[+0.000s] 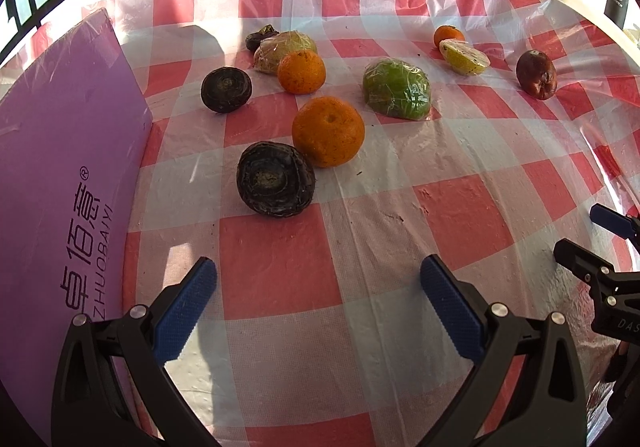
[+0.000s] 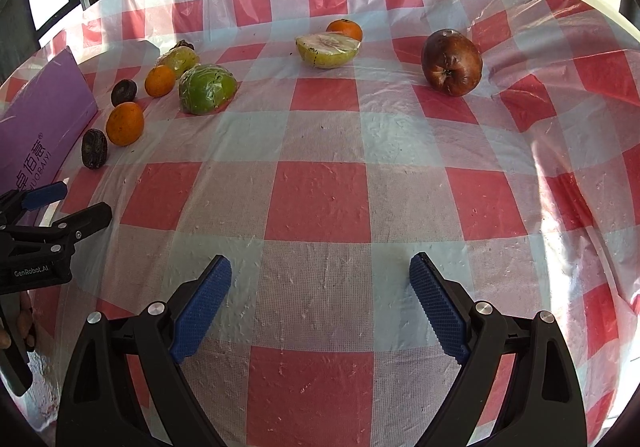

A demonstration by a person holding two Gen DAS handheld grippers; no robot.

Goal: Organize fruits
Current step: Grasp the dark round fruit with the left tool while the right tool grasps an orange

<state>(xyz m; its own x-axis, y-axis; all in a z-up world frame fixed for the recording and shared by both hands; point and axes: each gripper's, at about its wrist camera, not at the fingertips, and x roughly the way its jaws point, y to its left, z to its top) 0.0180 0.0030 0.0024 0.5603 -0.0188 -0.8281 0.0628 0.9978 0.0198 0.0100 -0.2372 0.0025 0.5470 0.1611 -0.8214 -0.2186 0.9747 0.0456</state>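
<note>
red-and-white checked plastic sheeting [image 1: 280, 271] covered the counter, with fruit scattered across its far half. the left tool [image 1: 318, 287] hung low over bare cloth, its blue pads spread wide and holding nothing; the right tool [image 2: 320, 283] did likewise, wide apart and empty, over a red square nearer the middle.

close ahead of the left tool lay a dark wrinkled fruit [image 1: 275, 179], touching or just beside a large orange [image 1: 328, 131]. farther back sat a second dark fruit [image 1: 226, 89], a smaller orange [image 1: 301, 71] and, behind it, a yellowish fruit in cling film [image 1: 284, 49] with another dark piece [image 1: 258, 39] at its far side. a green fruit wrapped in film [image 1: 397, 89] rested to the right of this group.

well apart, toward the far right, were a cut pale-yellow half fruit in film [image 2: 327, 49], a small orange [image 2: 345, 29] just behind it, and a shrivelled brown apple [image 2: 452, 63] standing alone.

a purple board [image 1: 60, 167] with printed lettering stood along the left edge.
</note>
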